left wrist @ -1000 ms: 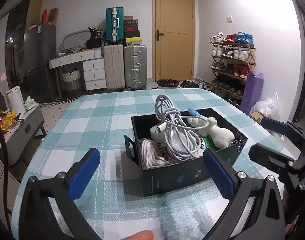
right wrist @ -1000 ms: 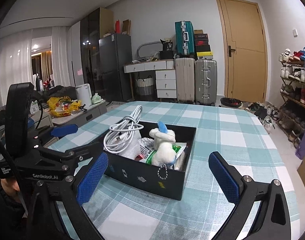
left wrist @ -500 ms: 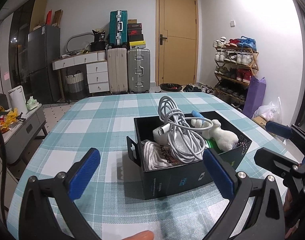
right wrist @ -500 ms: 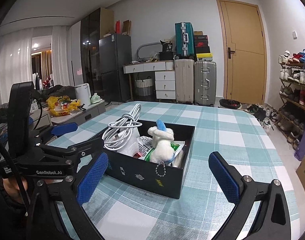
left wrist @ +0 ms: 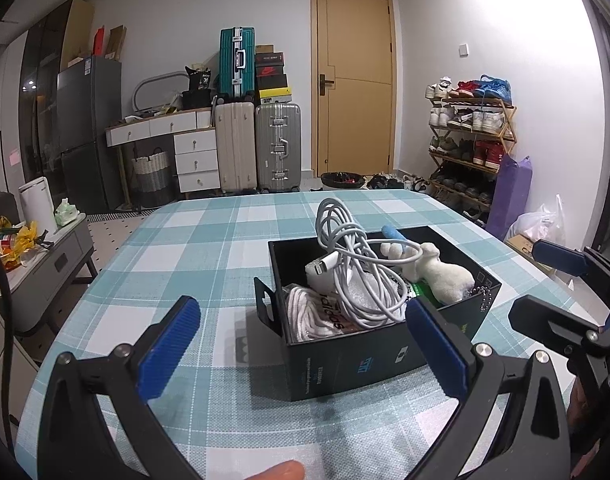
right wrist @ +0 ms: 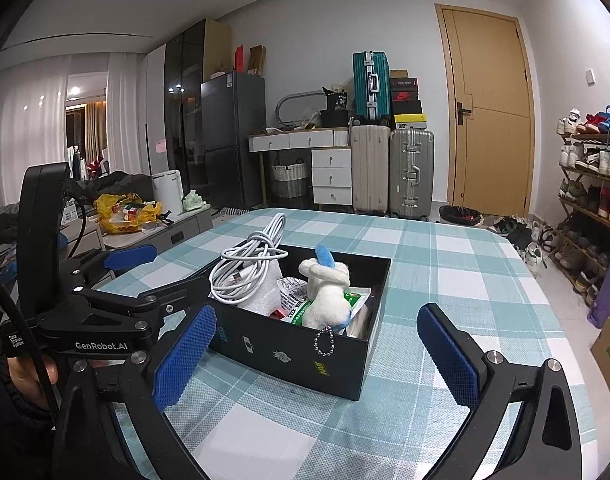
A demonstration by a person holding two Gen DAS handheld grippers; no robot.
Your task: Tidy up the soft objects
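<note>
A black open box [left wrist: 369, 356] [right wrist: 305, 352] stands on the checked table. It holds a white plush toy with a blue ear [left wrist: 441, 276] [right wrist: 329, 296], a coiled white cable [left wrist: 357, 268] [right wrist: 249, 268], a white printed cloth [left wrist: 317, 316] and a green-and-white packet [right wrist: 357, 300]. My left gripper [left wrist: 301, 352] is open and empty, just short of the box's near side. My right gripper [right wrist: 317, 356] is open and empty, also just short of the box. Each gripper shows in the other's view, the right [left wrist: 561, 288] and the left [right wrist: 157, 272].
The teal-and-white checked tablecloth [left wrist: 209, 240] [right wrist: 457, 264] covers the table. Beyond it stand suitcases [left wrist: 257, 148], a white drawer unit [left wrist: 193, 156], a shoe rack [left wrist: 469, 148] and a low grey cabinet [left wrist: 45, 252] to the left.
Both cameras have tilted up and drawn back slightly, so the box sits a little lower in view. Both grippers stay open and empty.
</note>
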